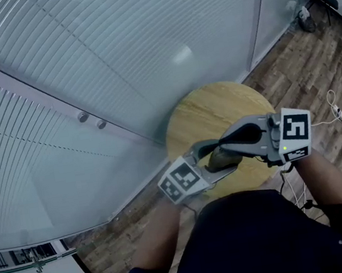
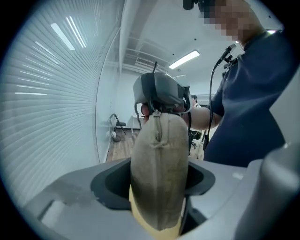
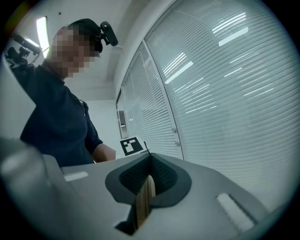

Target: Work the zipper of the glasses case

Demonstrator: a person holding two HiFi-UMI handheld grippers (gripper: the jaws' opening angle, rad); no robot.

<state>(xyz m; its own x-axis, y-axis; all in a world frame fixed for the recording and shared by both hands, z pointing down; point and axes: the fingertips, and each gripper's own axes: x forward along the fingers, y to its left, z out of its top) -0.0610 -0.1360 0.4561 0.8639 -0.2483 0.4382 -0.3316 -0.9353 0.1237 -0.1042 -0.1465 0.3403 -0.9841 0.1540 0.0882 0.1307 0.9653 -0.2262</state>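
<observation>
**Head view.** Behind, glass wall (image 1: 115, 58) with slatted blinds; below, plank floor (image 1: 300, 62); between them, round wooden table (image 1: 212, 110). Above the table's near edge and clear of its top: glasses case (image 1: 220, 156), brown, held in the air between left gripper (image 1: 225, 164) and right gripper (image 1: 204, 150), just ahead of the person's dark torso.

**Left gripper view.** Clenched across the case's body, one jaw on each flank, with cloth bulging up between them. Olive woven shell with a seam down the middle, its far end meeting the right gripper at the zipper pull (image 2: 156, 114).

**Right gripper view.** Jaws pressed to a slit, with only a thin tan sliver showing inside. Judged nipped on the pull rather than bare. Beyond, the left gripper's marker cube (image 3: 131, 145).

**Handling, as judged.** Probably light and soft-skinned over a stiffer form, yielding under a pinch, not fragile. Best anchored by a mid-body grip and drawn along the teeth by the small, slip-prone pull.
</observation>
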